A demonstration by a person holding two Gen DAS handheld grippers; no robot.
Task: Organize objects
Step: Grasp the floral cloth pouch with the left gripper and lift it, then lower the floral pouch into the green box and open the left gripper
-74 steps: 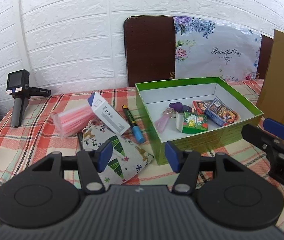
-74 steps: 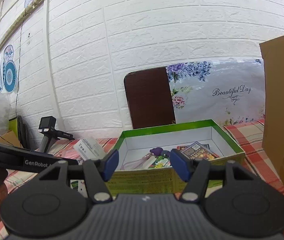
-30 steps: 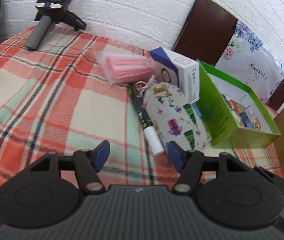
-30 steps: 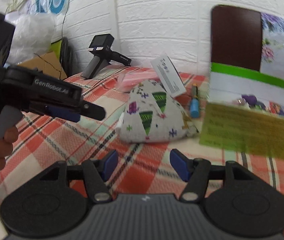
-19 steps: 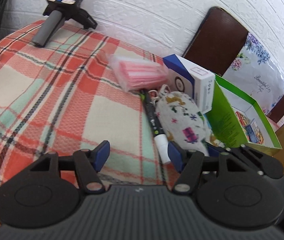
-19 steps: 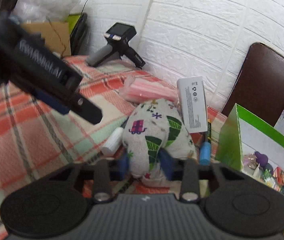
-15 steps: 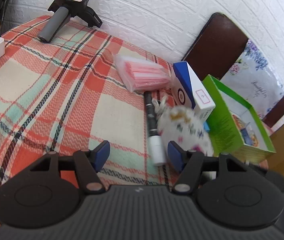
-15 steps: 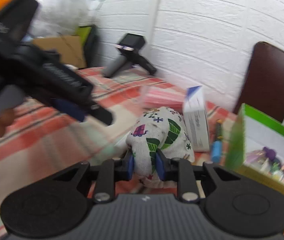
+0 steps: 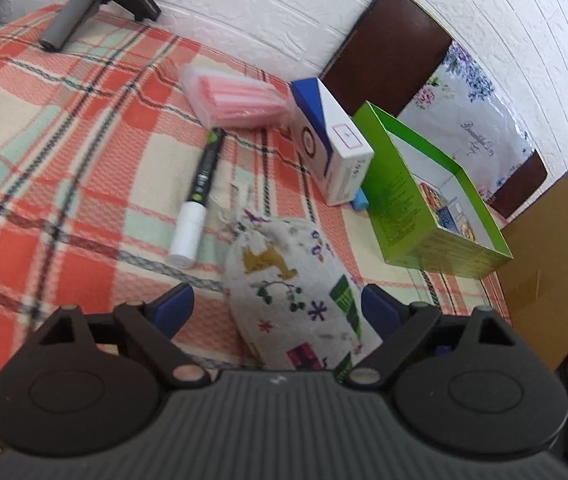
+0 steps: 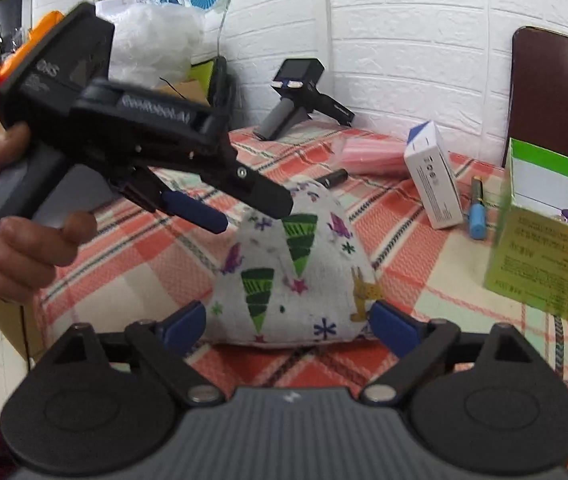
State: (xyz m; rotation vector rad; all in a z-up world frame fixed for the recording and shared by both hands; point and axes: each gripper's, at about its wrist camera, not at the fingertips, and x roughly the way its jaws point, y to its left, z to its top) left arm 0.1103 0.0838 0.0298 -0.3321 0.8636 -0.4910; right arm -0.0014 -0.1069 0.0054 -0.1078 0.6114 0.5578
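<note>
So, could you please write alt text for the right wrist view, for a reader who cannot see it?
The open right tool straddles a white fabric pouch printed with green trees lying on an orange plaid tablecloth. The hand-held left tool, also open, hangs over the pouch, and a green cardboard box stands to the right.

A white cloth pouch [image 9: 292,292] printed with green trees and small figures lies low in the centre of both views. A black-and-white marker [image 9: 196,200] lies up-left of it, a green box [image 9: 400,216] at right.
</note>
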